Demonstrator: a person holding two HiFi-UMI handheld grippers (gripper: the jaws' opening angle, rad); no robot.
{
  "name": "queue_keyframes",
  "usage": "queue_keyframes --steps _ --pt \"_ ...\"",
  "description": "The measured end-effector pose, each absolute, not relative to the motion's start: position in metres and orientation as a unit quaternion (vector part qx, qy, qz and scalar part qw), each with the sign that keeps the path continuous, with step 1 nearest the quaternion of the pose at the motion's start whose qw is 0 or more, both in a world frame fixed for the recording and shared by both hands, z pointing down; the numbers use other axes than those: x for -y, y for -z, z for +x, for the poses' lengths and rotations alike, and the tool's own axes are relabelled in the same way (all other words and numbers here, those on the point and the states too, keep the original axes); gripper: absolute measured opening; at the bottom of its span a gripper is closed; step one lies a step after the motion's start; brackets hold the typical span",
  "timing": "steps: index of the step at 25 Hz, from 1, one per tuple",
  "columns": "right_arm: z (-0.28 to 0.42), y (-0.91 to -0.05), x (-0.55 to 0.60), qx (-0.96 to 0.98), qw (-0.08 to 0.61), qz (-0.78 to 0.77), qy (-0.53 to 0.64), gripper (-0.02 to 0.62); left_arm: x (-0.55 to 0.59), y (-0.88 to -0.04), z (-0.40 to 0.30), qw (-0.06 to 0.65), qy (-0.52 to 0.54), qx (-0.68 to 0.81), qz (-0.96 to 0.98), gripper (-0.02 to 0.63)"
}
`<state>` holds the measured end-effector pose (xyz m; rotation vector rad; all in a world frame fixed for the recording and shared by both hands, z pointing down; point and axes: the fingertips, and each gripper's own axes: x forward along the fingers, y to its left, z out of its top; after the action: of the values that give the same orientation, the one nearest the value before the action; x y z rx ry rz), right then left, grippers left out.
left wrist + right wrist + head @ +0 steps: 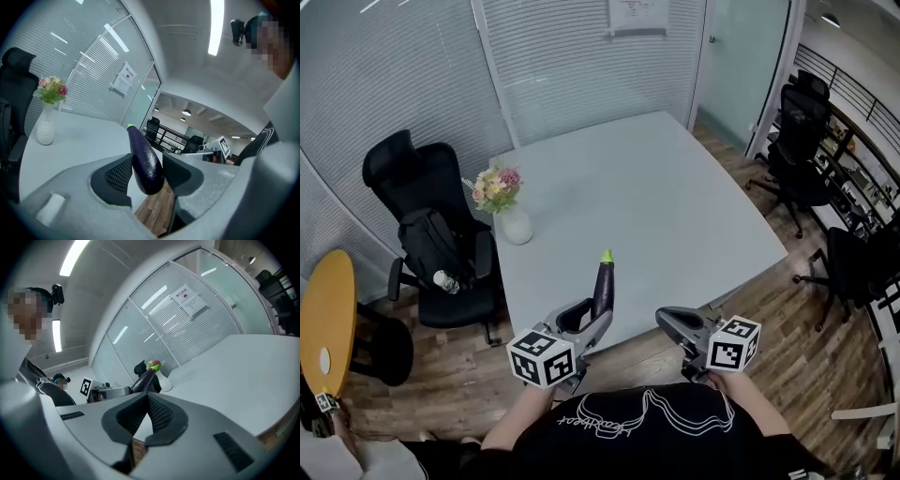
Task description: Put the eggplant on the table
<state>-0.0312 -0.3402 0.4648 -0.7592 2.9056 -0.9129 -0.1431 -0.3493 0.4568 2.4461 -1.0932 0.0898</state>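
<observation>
A dark purple eggplant (603,287) with a green tip stands upright in my left gripper (592,321), whose pads are shut on its lower end. In the left gripper view the eggplant (144,159) fills the gap between the pads of the left gripper (149,174), with wooden floor below. The gripper hangs just before the near edge of the big pale grey table (675,206). My right gripper (666,321) is level beside it, shut and empty. In the right gripper view the right gripper (147,398) has its pads meeting, and the eggplant (142,378) shows beyond them.
A white vase of flowers (510,208) stands at the table's left edge. A black office chair (431,225) with a bag and a bottle is left of the table. A round yellow table (326,319) is at the far left. More black chairs (806,131) stand to the right.
</observation>
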Motion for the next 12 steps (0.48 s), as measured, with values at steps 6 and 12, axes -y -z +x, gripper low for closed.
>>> queue_keyframes --steps 6,12 --pt "-0.036 -0.488 0.357 -0.918 -0.007 -0.245 0.311 0.009 0.382 -0.489 -0.148 0.242 -0.057 0.399 0.883 0.209" --pt "-0.027 -0.519 0.370 -0.902 -0.026 -0.262 0.341 0.009 0.409 -0.542 -0.153 0.284 -0.075 0.400 0.868 0.209"
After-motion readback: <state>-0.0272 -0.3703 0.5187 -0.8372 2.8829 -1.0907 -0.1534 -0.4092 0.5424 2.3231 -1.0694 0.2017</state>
